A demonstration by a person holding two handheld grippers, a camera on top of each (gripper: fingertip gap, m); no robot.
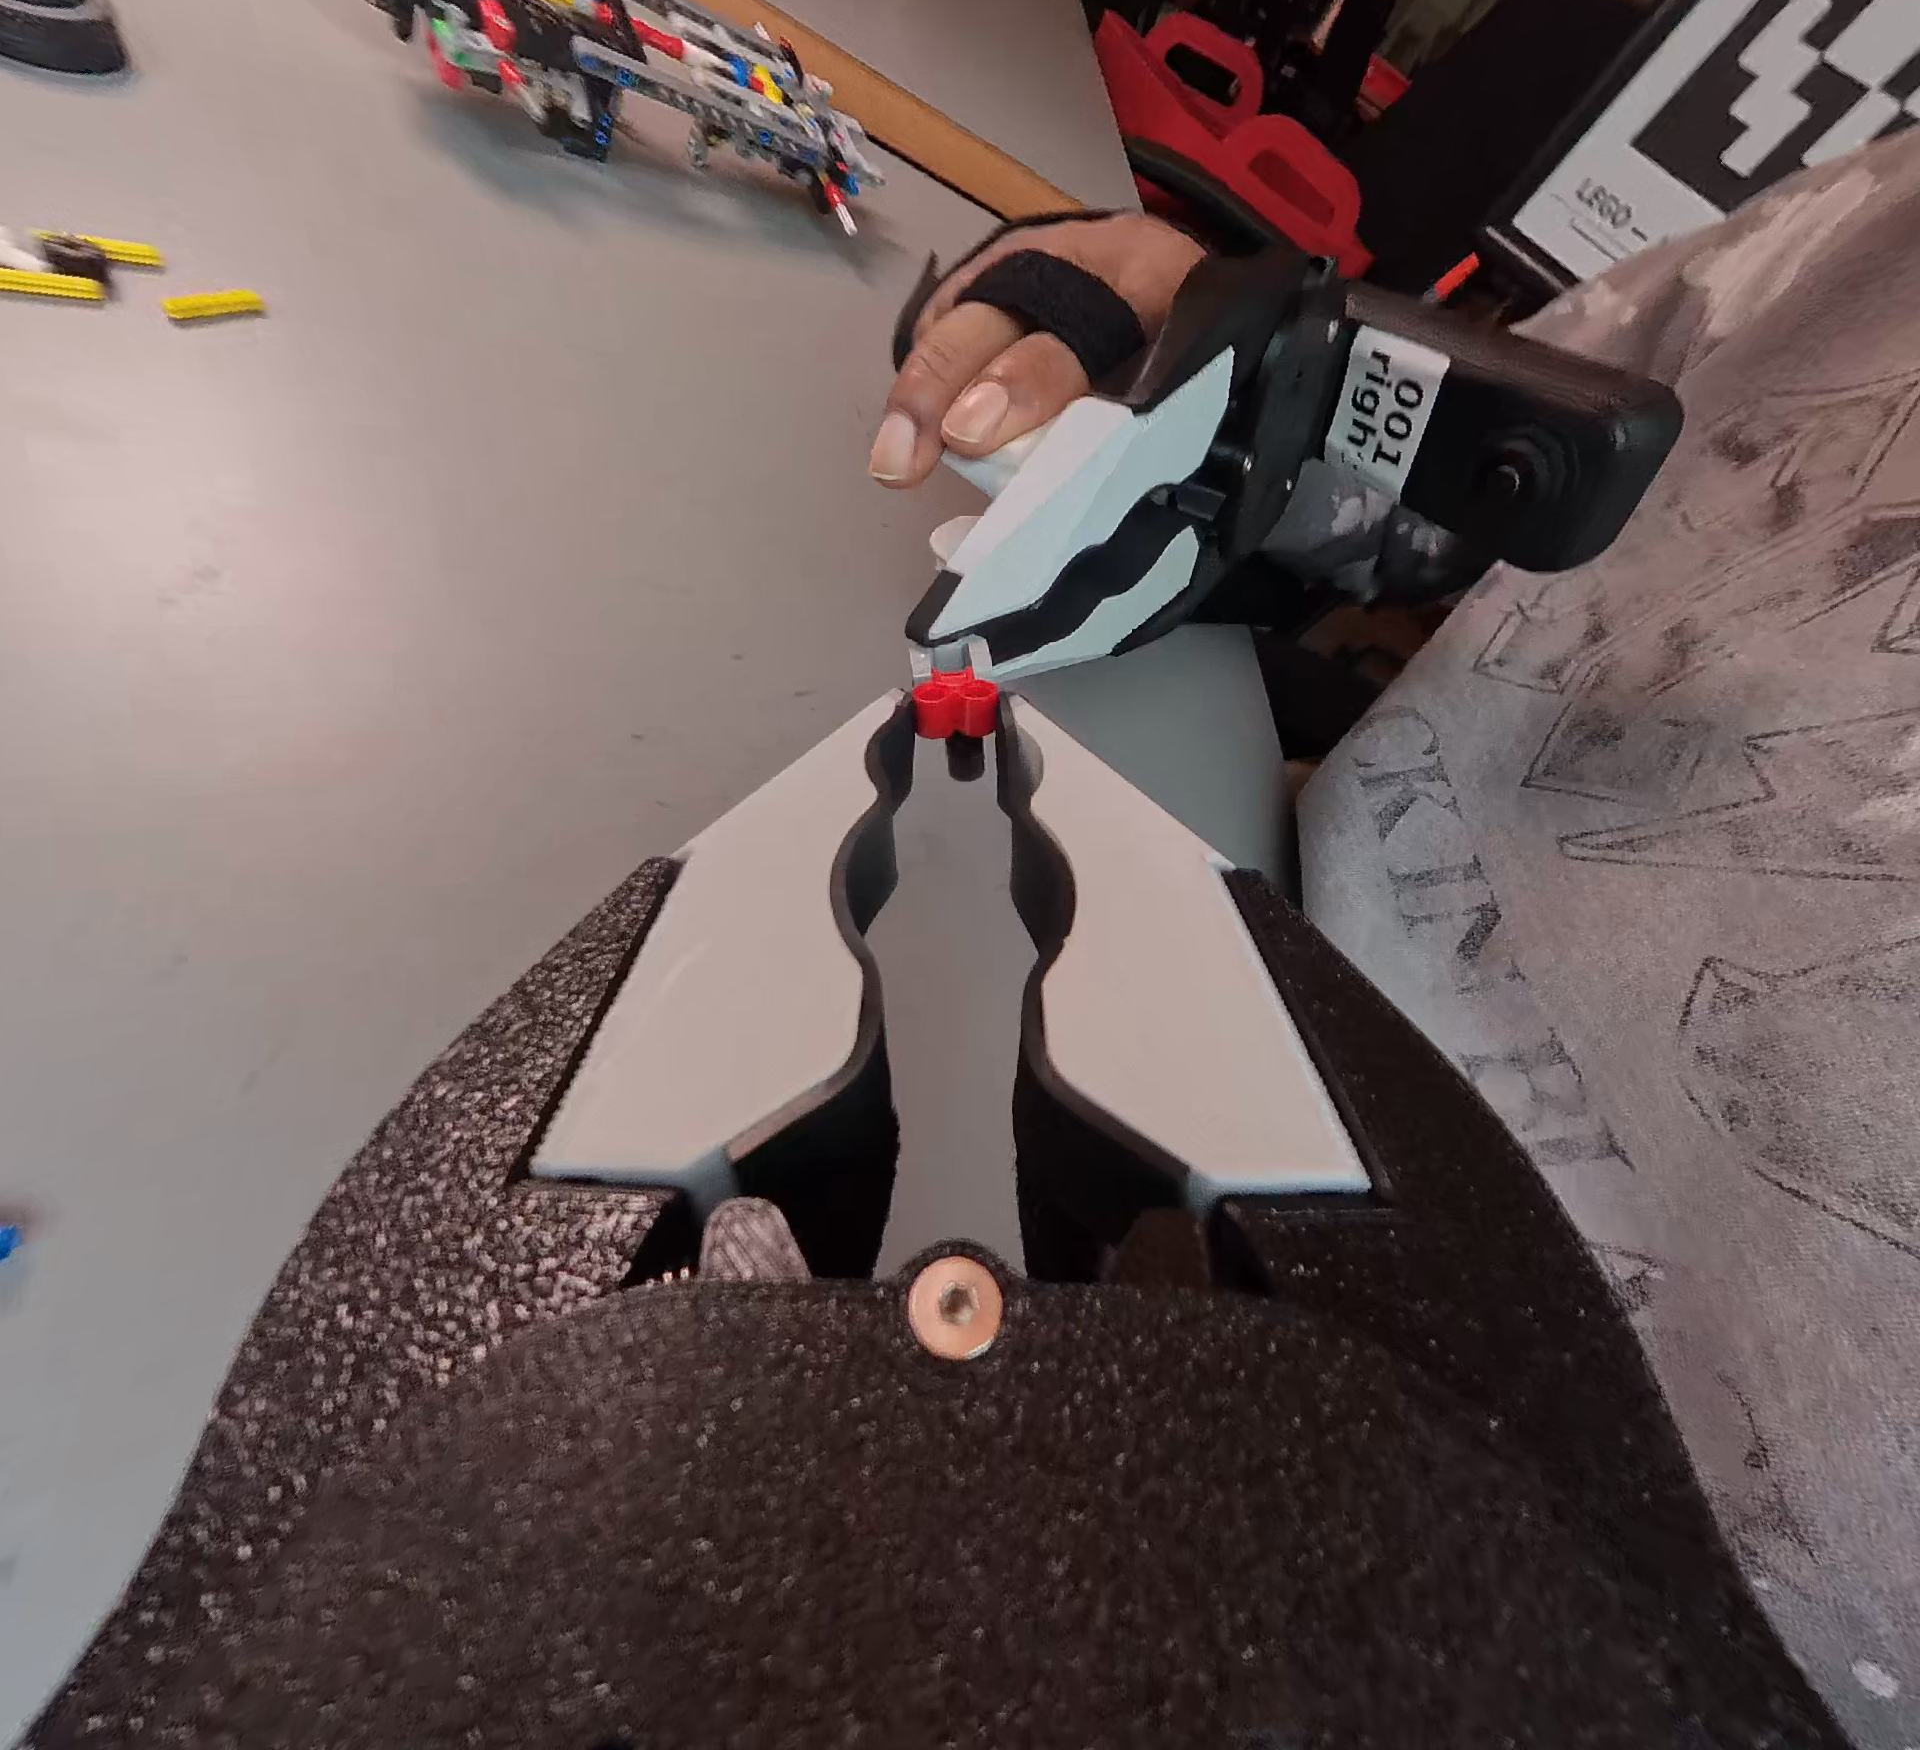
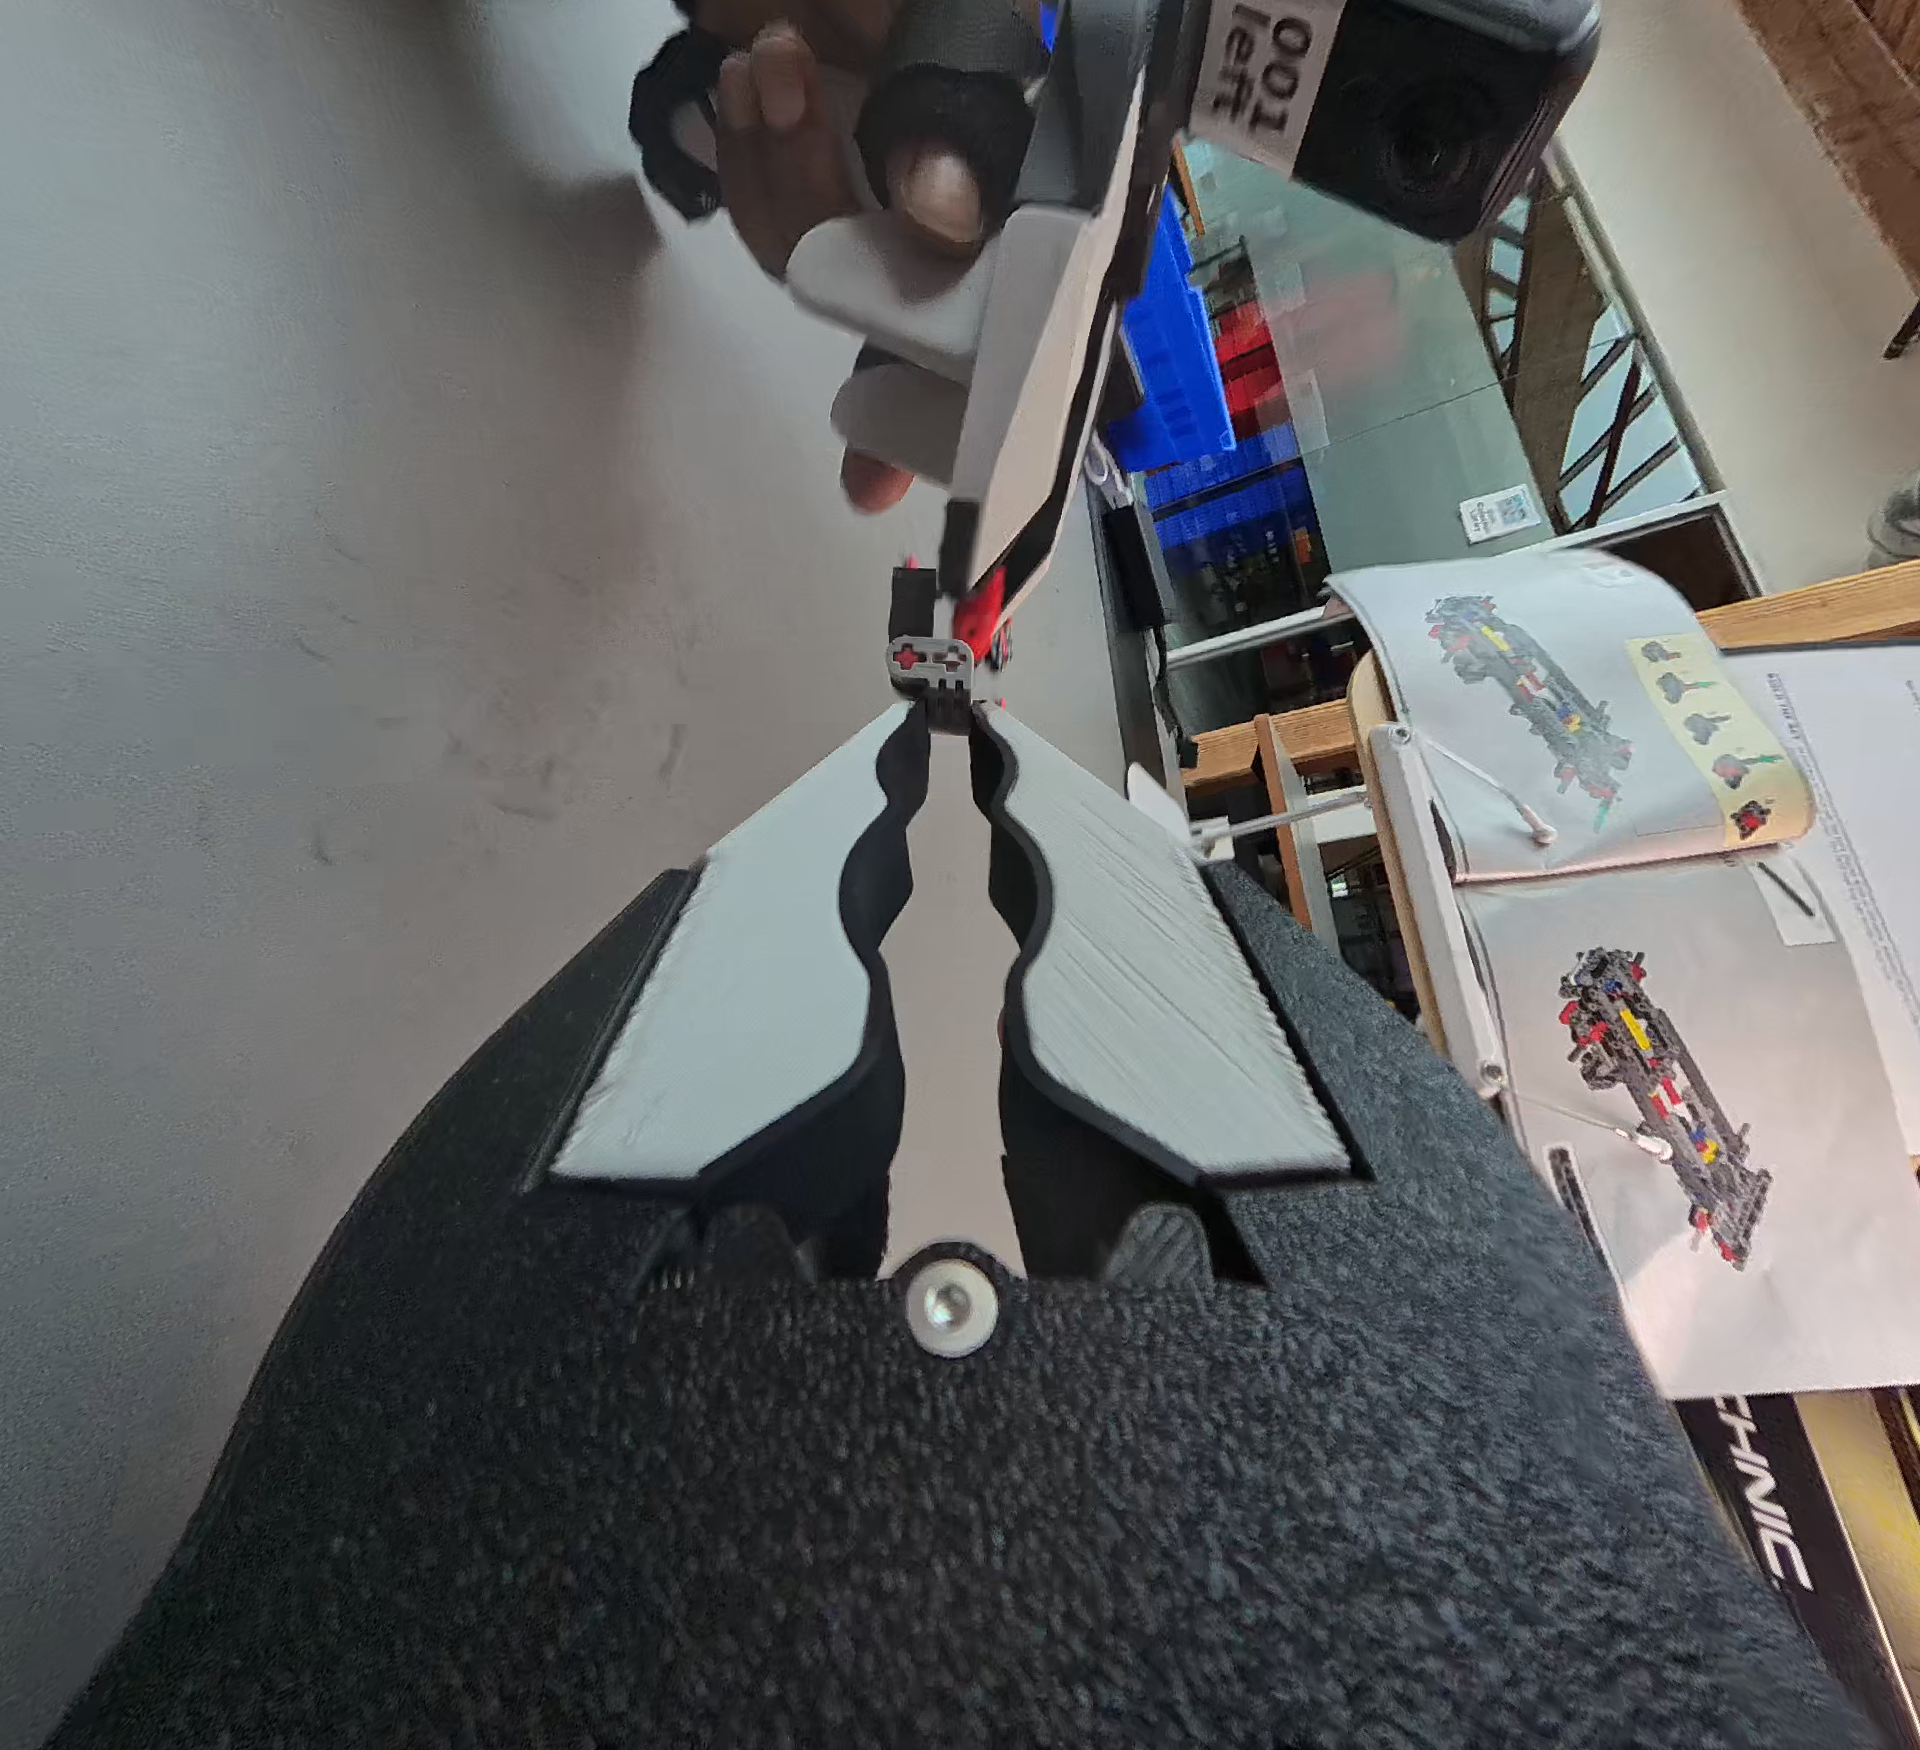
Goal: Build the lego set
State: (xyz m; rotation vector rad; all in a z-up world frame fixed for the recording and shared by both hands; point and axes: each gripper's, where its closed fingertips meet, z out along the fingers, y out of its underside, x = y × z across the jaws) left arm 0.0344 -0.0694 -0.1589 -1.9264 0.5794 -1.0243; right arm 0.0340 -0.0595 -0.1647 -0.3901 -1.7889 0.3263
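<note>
My left gripper (image 1: 954,708) is shut on a small red connector (image 1: 953,703) with a black pin (image 1: 964,758) sticking out of it, held above the grey table (image 1: 416,661). My right gripper (image 2: 948,713) is shut on a small grey connector piece (image 2: 932,661). In the left wrist view the right gripper (image 1: 951,651) meets mine tip to tip, the grey piece (image 1: 948,658) touching the red connector. In the right wrist view the left gripper (image 2: 961,578) comes from above with the red connector (image 2: 980,617) and black pin (image 2: 912,604) against the grey piece.
A long partly built lego model (image 1: 613,48) lies at the table's far side, with yellow pieces (image 1: 213,305) and a black tyre (image 1: 52,22) to its left. An open instruction booklet (image 2: 1621,921) lies on the right. A grey printed cloth (image 1: 1662,973) is at the right. Left and right tips are no more than a few centimetres apart.
</note>
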